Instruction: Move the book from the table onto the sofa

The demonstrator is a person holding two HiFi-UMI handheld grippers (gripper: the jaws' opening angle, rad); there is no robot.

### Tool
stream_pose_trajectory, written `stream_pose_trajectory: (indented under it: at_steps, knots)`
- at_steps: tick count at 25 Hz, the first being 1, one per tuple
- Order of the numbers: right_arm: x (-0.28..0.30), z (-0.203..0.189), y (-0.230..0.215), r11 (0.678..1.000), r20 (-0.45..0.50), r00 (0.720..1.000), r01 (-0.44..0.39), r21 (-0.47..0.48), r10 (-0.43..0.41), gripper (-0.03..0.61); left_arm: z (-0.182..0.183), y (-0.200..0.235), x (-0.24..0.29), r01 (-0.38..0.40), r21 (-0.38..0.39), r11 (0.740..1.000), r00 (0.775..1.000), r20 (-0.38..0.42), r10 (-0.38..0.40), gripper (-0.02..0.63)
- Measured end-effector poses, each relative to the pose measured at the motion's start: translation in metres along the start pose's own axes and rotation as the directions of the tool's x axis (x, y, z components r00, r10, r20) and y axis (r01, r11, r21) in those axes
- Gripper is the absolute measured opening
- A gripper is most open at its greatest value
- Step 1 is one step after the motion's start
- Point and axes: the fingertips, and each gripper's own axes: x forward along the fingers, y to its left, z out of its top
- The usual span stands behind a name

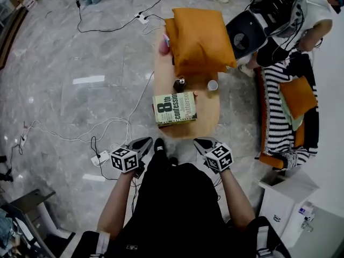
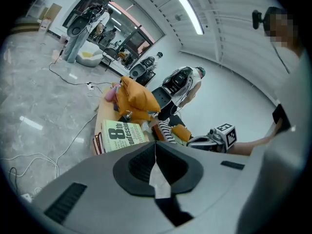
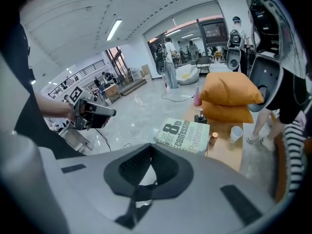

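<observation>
The book (image 1: 174, 109), pale green with a large "8th Confession" title, lies flat on the near end of the oval wooden table (image 1: 207, 117). Both grippers hover in front of that end, apart from the book. My left gripper (image 1: 146, 141) is shut with nothing in it, below and left of the book. My right gripper (image 1: 200, 142) is shut and empty too, below and right of it. The book (image 2: 124, 134) shows beyond the closed jaws in the left gripper view, and the book (image 3: 184, 135) shows ahead in the right gripper view. The striped sofa (image 1: 279, 106) stands right of the table.
Two orange cushions (image 1: 200, 39) are stacked on the table's far half, with a dark pump bottle (image 1: 179, 84) and a white cup (image 1: 213, 85) just behind the book. Cables and a power strip (image 1: 99, 157) lie on the floor at left. A white cabinet (image 1: 285, 198) stands near right.
</observation>
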Motion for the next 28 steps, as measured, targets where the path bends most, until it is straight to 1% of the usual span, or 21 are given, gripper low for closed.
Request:
stream_pose_trajectory:
  at_steps: [3, 6, 9, 11, 13, 14, 16, 18, 20, 21, 23, 26, 28]
  knots:
    - [-0.004, 0.005, -0.014, 1.000, -0.007, 1.000, 0.022, -0.002, -0.022, 0.008, 0.015, 0.013, 0.012, 0.016, 0.004, 1.000, 0.999, -0.039, -0.015, 0.012]
    - [-0.002, -0.003, -0.033, 0.999, -0.022, 0.999, 0.027, 0.036, -0.026, 0.008, 0.025, 0.021, 0.020, 0.024, 0.005, 1.000, 0.998, -0.060, -0.024, 0.012]
    - [0.012, -0.013, -0.058, 0.997, -0.036, 0.999, 0.026, 0.077, -0.023, 0.008, 0.020, 0.037, 0.030, 0.024, -0.037, 0.999, 0.995, -0.097, -0.027, 0.012]
    - [0.025, -0.017, -0.070, 0.996, -0.043, 0.999, 0.008, 0.092, -0.004, 0.008, 0.012, 0.049, 0.036, 0.013, -0.069, 0.997, 0.993, -0.115, -0.021, 0.014]
    - [0.039, -0.022, -0.082, 0.995, -0.047, 0.999, -0.005, 0.098, 0.009, 0.009, 0.008, 0.061, 0.042, 0.001, -0.132, 0.991, 0.995, -0.098, -0.014, 0.021]
    - [0.045, -0.025, -0.090, 0.995, -0.047, 0.999, -0.005, 0.098, 0.010, 0.012, 0.006, 0.066, 0.047, 0.001, -0.167, 0.986, 0.996, -0.083, -0.015, 0.043]
    - [0.059, -0.030, -0.109, 0.994, -0.053, 0.999, -0.001, 0.107, 0.007, 0.030, 0.002, 0.077, 0.060, -0.002, -0.215, 0.977, 0.998, -0.065, -0.012, 0.130]
    - [0.078, -0.035, -0.127, 0.987, -0.055, 0.998, -0.017, 0.157, 0.026, 0.076, -0.001, 0.095, 0.074, -0.016, -0.253, 0.967, 0.999, -0.039, 0.006, 0.204]
    - [0.100, -0.040, -0.139, 0.969, -0.031, 0.997, -0.056, 0.241, 0.066, 0.151, -0.003, 0.115, 0.087, -0.014, -0.291, 0.957, 1.000, 0.003, 0.016, 0.284]
    - [0.110, -0.042, -0.145, 0.958, -0.011, 0.997, -0.073, 0.277, 0.079, 0.182, -0.005, 0.124, 0.094, -0.009, -0.301, 0.954, 1.000, 0.019, 0.016, 0.305]
    - [0.128, -0.045, -0.163, 0.944, 0.030, 0.996, -0.088, 0.318, 0.083, 0.253, -0.010, 0.141, 0.113, 0.000, -0.303, 0.953, 0.999, 0.034, 0.011, 0.341]
    - [0.148, -0.046, -0.192, 0.935, 0.072, 0.996, -0.080, 0.347, 0.058, 0.290, -0.015, 0.164, 0.140, 0.003, -0.309, 0.951, 0.999, 0.043, 0.011, 0.362]
    - [0.159, -0.045, -0.207, 0.929, 0.086, 0.995, -0.080, 0.362, 0.052, 0.293, -0.017, 0.177, 0.153, -0.007, -0.312, 0.950, 0.998, 0.053, 0.025, 0.362]
